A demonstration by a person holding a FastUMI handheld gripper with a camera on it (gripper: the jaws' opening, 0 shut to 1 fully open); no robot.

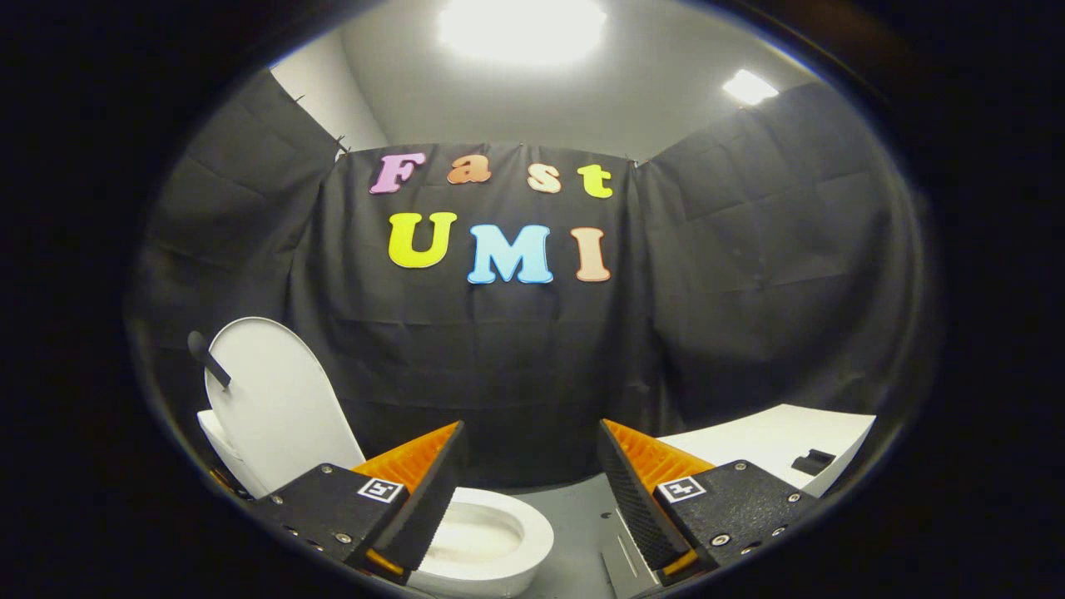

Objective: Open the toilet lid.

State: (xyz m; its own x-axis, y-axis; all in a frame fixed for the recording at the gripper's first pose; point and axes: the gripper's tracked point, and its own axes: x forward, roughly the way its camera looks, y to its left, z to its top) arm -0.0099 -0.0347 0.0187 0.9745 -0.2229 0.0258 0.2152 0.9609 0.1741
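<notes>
A white toilet stands low to the left, partly behind my left finger (420, 491). Its lid (279, 408) is raised upright, leaning back toward the tank, with a small dark handle (208, 358) sticking out near its top edge. The seat ring and bowl (487, 537) lie uncovered below. My gripper (528, 487) is open, its orange and black fingers spread wide with nothing between them. It hovers above and to the right of the bowl, apart from the lid.
A white counter (774, 437) with a small dark object (811, 460) on it stands to the right, beyond my right finger (636, 491). Grey floor (582, 516) shows between the toilet and the counter. Black cloth walls close the booth.
</notes>
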